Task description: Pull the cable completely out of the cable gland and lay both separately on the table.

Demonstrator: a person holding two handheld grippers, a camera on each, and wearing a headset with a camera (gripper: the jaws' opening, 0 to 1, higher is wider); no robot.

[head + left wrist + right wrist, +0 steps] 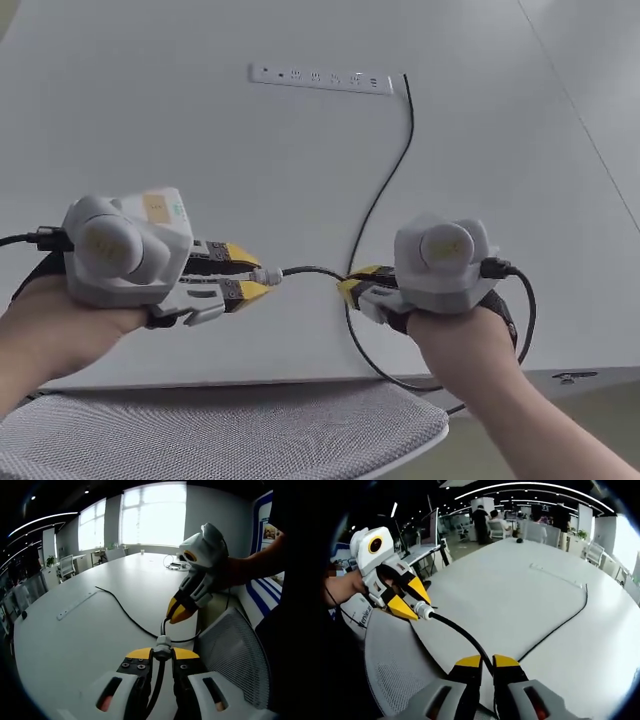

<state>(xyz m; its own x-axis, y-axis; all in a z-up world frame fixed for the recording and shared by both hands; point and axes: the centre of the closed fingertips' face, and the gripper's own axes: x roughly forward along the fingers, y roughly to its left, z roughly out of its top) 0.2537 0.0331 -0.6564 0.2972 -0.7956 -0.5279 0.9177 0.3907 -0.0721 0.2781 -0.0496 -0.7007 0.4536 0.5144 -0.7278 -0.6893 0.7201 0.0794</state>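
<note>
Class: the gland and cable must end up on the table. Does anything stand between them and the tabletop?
Nothing visible does. The left gripper holds the cable gland, the right gripper the cable, at the near edge of the table; the power strip lies far beyond them.

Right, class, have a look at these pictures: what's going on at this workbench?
A person holds a tool in each hand at the white table. The left tool is shut on the white cable gland. The right tool is shut on the black cable a short way from it. The cable runs through the gland, so neither has been laid down yet.
</note>
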